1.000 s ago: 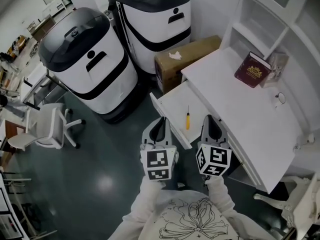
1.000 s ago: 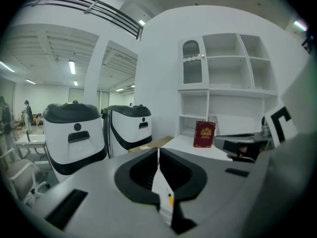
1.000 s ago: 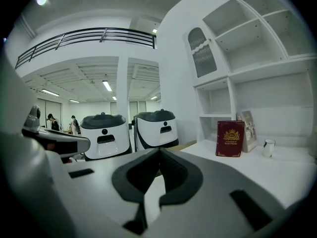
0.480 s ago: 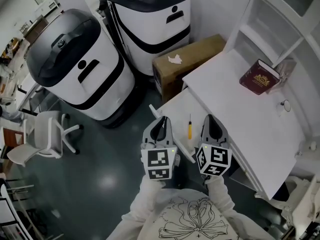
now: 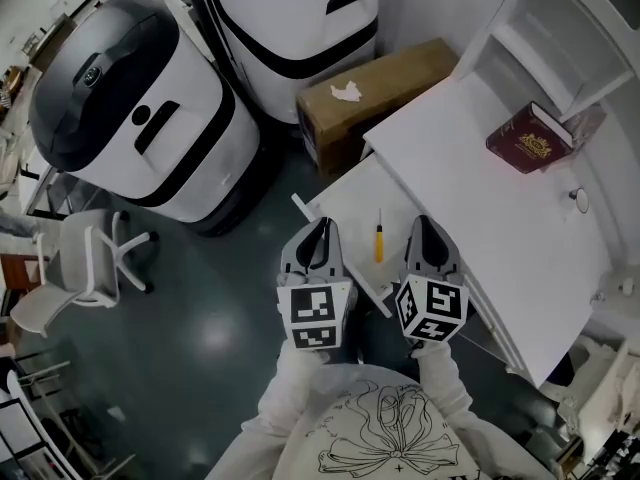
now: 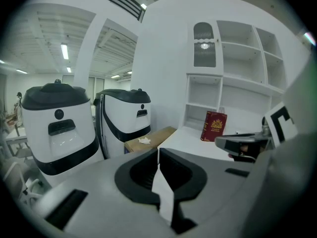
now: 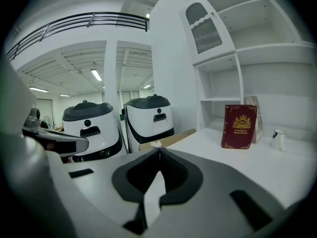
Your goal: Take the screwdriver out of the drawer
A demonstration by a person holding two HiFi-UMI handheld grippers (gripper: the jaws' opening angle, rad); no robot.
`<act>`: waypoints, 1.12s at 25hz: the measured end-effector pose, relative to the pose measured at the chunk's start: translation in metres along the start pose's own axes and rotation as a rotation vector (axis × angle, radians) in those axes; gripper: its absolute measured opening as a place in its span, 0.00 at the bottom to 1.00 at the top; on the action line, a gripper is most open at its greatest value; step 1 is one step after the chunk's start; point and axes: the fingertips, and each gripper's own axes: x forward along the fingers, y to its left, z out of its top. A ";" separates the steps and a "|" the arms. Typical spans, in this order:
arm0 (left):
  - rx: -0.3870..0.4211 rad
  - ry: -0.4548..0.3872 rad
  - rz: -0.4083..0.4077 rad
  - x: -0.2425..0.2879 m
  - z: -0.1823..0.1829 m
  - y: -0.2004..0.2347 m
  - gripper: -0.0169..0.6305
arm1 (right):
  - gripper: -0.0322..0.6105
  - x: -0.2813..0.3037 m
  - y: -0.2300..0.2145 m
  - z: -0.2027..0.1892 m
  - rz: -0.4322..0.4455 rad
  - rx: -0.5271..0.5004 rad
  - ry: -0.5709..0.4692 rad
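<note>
A screwdriver [image 5: 378,237] with a yellow handle lies in the open white drawer [image 5: 340,200] of the desk [image 5: 470,198]. In the head view it shows between my two grippers. My left gripper [image 5: 321,225] hangs over the drawer's front left edge, a little left of the screwdriver. Its jaws are shut with nothing in them, as the left gripper [image 6: 158,150] view shows. My right gripper [image 5: 421,224] is just right of the screwdriver, near the desk's edge, also shut and empty, with the jaws meeting in the right gripper [image 7: 159,150] view. Neither gripper view shows the screwdriver.
Two large white-and-black machines [image 5: 125,103] [image 5: 290,13] stand left of the desk, and a cardboard box [image 5: 375,80] lies on the floor behind the drawer. A red book [image 5: 535,138] leans at the shelf on the desk. An office chair [image 5: 75,268] is at far left.
The head view has shifted, so the desk and machines sit slightly higher and further left. Both grippers stay shut in nearly the same place beside the screwdriver.
</note>
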 end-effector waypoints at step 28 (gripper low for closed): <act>-0.099 0.262 0.053 0.088 -0.126 -0.005 0.05 | 0.09 0.102 -0.017 -0.153 0.130 0.031 0.359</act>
